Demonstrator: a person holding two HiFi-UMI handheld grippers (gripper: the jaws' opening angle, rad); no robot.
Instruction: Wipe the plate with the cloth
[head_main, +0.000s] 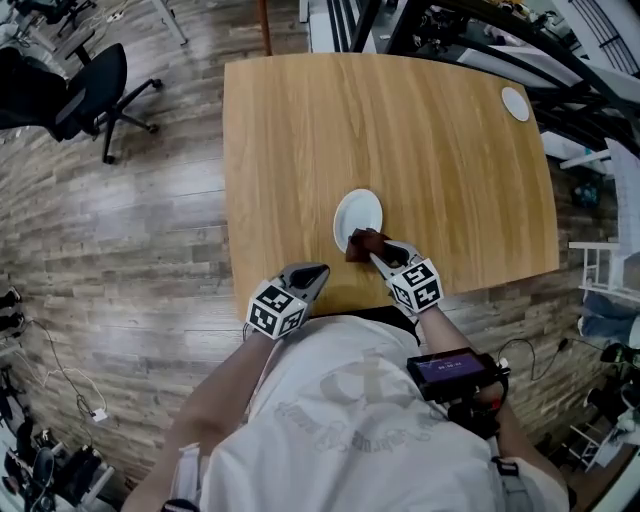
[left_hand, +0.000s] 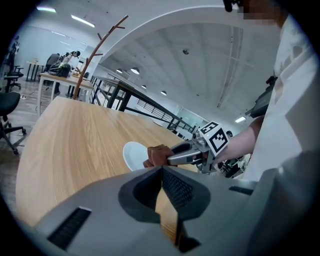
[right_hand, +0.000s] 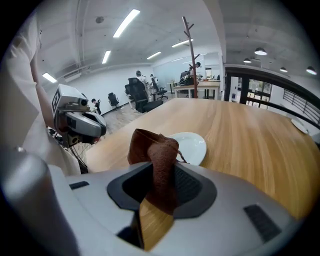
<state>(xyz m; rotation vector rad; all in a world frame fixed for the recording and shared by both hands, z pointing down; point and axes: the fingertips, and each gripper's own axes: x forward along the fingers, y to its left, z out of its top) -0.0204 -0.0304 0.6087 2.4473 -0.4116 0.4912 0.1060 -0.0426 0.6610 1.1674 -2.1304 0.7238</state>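
Note:
A small white plate (head_main: 357, 215) lies on the wooden table (head_main: 400, 130) near its front edge. A brown cloth (head_main: 365, 243) rests bunched against the plate's near rim, and my right gripper (head_main: 377, 254) is shut on it. In the right gripper view the cloth (right_hand: 156, 156) stands up between the jaws, with the plate (right_hand: 192, 146) just beyond. My left gripper (head_main: 316, 272) hovers over the front table edge, left of the plate, shut with nothing in it. The left gripper view shows the plate (left_hand: 133, 153), the cloth (left_hand: 159, 154) and the right gripper (left_hand: 172, 159) ahead.
A small white disc (head_main: 515, 103) lies at the table's far right corner. A black office chair (head_main: 90, 85) stands on the wood floor to the left. Shelving and railings (head_main: 560, 60) crowd the right side. A wooden coat stand (right_hand: 191, 47) rises beyond the table.

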